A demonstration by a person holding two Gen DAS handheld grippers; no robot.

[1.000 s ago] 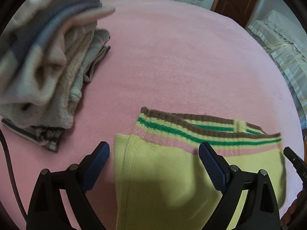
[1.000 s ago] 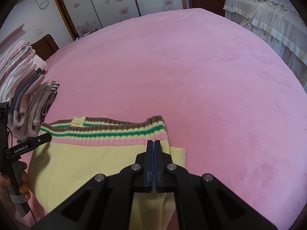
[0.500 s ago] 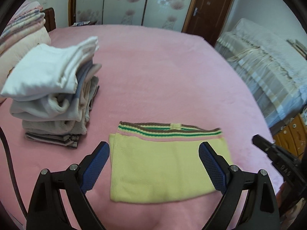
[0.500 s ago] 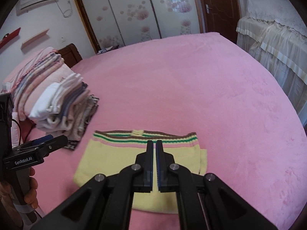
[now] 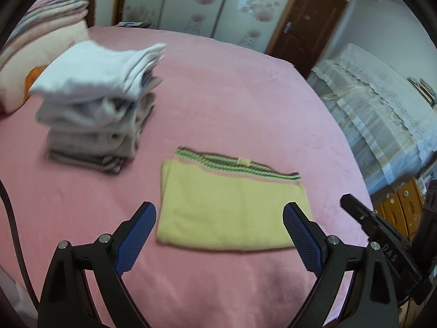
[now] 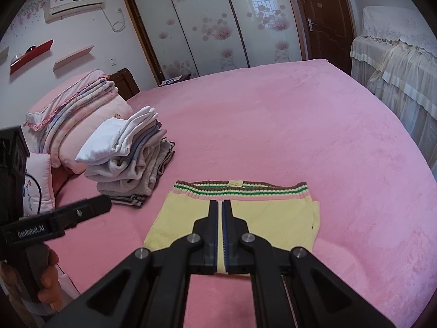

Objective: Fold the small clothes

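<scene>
A yellow knit garment (image 6: 240, 216) is being shown folded into a flat rectangle on the pink bed (image 6: 314, 142). Its ribbed waistband, striped in brown, green, pale yellow and pink, is being presented along the far edge, with a small yellow tab at the middle of the band. In the right wrist view one side edge is seen slightly uneven, a lower layer showing past the upper one. In the left wrist view the same garment (image 5: 232, 207) is being imaged with some blur, lying between and beyond the two fingers.

The garment is being kept just beside a stack of folded clothes (image 6: 128, 161), which is topped by a white piece; a narrow strip of bedcover is showing between them. Folded quilts (image 6: 76, 114) are being seen behind the stack, near the headboard.

The left hand-held gripper (image 5: 218, 237) is being held above the bed, with its blue-padded fingers (image 5: 135, 239) spread wide and nothing between them. It is being aimed forward and down at the near edge of the garment.

The right hand-held gripper (image 6: 220, 229) is being held over the garment, raised clear of it, with its fingers drawn almost together; a thin slit is showing between the pads and no cloth is being pinched. In the right wrist view the left hand-held gripper's body (image 6: 54, 224) is being seen at the left edge, gripped from below by a hand (image 6: 49, 281).
</scene>
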